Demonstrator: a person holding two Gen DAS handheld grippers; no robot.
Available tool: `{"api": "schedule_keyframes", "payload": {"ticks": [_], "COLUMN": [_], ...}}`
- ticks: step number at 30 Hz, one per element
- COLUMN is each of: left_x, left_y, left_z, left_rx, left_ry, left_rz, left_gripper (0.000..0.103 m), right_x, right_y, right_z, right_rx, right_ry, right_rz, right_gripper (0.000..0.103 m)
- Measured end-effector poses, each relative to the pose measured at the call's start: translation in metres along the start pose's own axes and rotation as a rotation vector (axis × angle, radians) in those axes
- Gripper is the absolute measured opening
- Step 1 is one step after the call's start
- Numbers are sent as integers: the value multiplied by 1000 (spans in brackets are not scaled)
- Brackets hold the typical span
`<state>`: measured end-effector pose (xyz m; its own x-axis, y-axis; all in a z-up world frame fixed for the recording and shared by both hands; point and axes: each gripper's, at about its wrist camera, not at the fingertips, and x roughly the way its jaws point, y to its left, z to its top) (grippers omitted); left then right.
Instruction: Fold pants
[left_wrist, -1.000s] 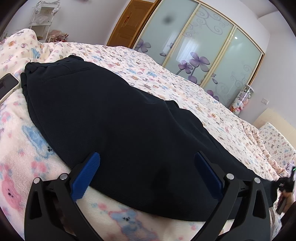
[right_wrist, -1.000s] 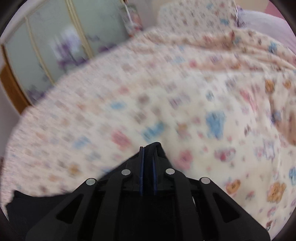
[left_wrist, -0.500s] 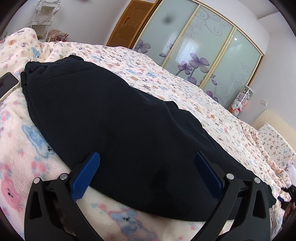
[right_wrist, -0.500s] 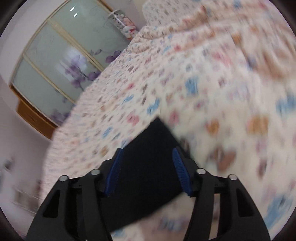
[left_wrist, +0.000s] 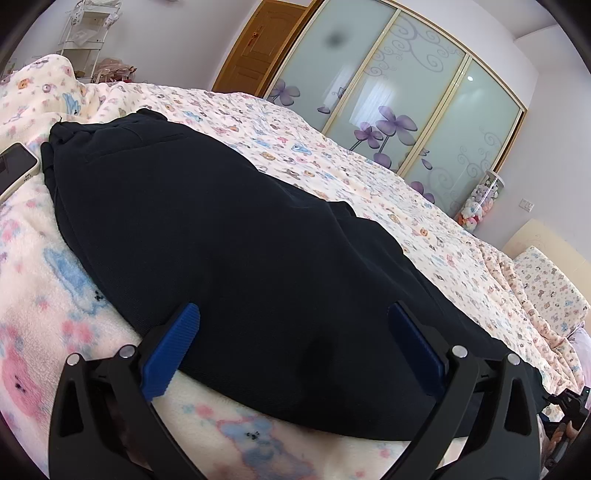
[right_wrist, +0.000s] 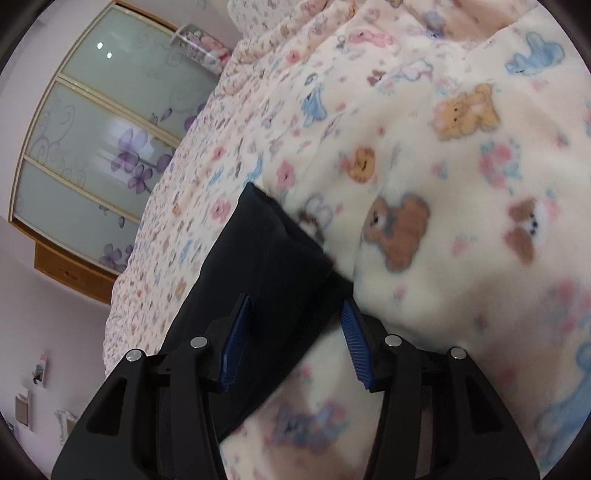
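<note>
Now the dark pants (left_wrist: 229, 236) lie flat on the teddy-print blanket (left_wrist: 55, 280). The left claw (left_wrist: 291, 347) is spread wide over their near edge. The right claw (right_wrist: 295, 343), jaws just narrowing slightly, stands apart above the hem end (right_wrist: 269, 251), pinching nothing.

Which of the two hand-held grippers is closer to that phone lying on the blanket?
The left. The left gripper hangs open over the near edge of the dark pants, with the phone at their waistband end. The right gripper is at the leg end, far from the phone.
</note>
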<state>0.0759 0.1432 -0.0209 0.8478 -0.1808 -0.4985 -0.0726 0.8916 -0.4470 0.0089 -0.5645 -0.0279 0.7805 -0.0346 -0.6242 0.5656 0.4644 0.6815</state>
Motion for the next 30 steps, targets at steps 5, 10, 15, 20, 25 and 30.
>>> {"api": "schedule_keyframes", "payload": {"ticks": [5, 10, 15, 20, 25, 30], "left_x": [0, 0, 0, 0, 0, 0], "left_y": [0, 0, 1, 2, 2, 3], "left_z": [0, -1, -1, 0, 0, 0], "left_rx": [-4, -6, -7, -7, -9, -11], "left_ry": [-2, -3, -3, -4, -5, -6], "left_rz": [-5, -8, -9, -9, -12, -16], "left_gripper": [101, 101, 101, 101, 101, 101], "right_x": [-4, -41, -52, -26, 36, 99], "right_y": [-10, 46, 141, 234, 288, 267], "right_z": [1, -4, -31, -100, -208, -278], "right_rx": [74, -126, -298, -418, -564, -589], "right_ry": [-11, -119, -89, 103, 374, 564], "right_rz": [41, 157, 359, 557, 596, 410], "right_gripper": [19, 12, 12, 12, 12, 12]}}
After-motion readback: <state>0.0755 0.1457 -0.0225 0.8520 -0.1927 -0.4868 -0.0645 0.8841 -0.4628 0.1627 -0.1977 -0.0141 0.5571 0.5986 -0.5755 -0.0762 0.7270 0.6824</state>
